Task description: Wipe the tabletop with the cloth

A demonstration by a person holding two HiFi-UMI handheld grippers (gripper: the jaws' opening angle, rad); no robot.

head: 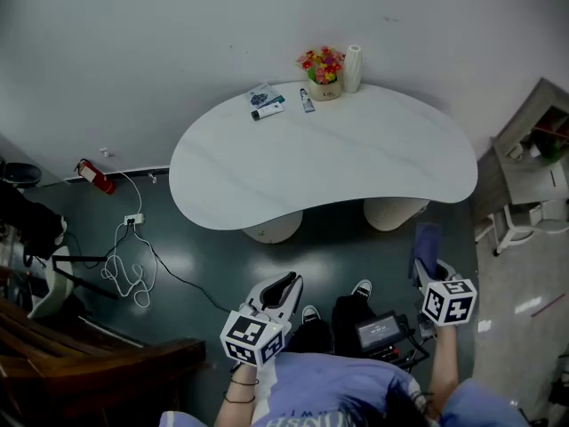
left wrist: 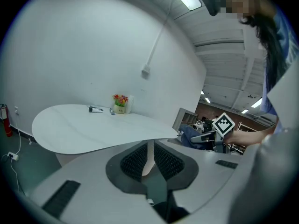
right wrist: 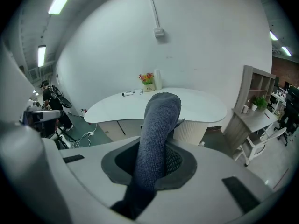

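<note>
The white kidney-shaped table stands ahead of me, and both grippers hang short of its near edge, over the floor. My right gripper is shut on a blue-grey cloth, which rises between its jaws and folds over towards the camera in the right gripper view as cloth in gripper. My left gripper is lower left of the table, jaws drawn together with nothing in them. In the left gripper view the tabletop is level ahead, with the cloth at right.
At the table's far edge stand a flower pot, a white roll and two tubes. Cables and a power strip lie on the floor at left, beside a red extinguisher. A shelf unit stands at right.
</note>
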